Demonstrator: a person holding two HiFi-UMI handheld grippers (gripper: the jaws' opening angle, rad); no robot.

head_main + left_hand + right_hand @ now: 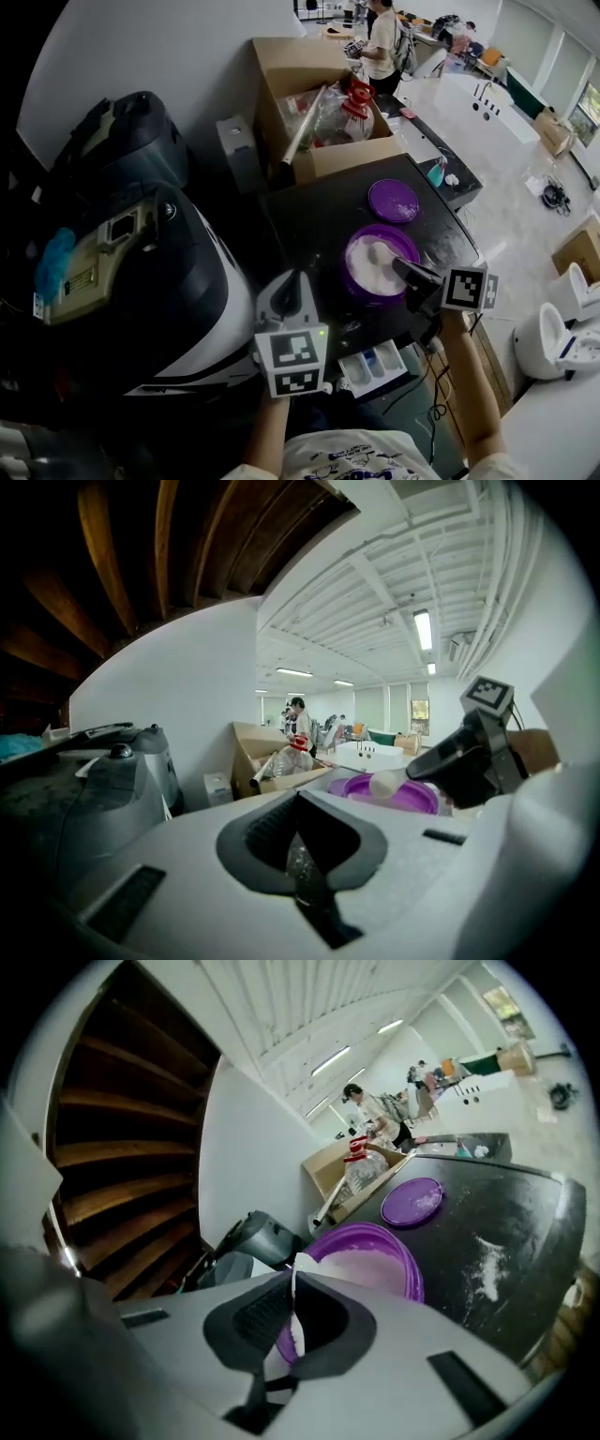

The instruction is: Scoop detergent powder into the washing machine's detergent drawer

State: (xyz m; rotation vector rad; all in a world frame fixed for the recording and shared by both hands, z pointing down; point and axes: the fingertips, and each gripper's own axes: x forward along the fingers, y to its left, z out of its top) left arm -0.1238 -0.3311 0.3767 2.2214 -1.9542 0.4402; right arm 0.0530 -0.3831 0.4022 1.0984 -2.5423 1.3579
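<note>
Scooping powder: hold it flat

The fingers of your right gripper (401,268) are closed on the scoop (380,251), over the purple bowl (349,277) of powder (367,272). Lift it flat and slowly, then carry it to the drawer (373,364) near you. Your left gripper (298,279) has its fingers closed on nothing.

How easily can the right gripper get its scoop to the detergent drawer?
Probably easily: the detergent drawer stands open close to the right gripper holding the scoop, with nothing between them.
</note>
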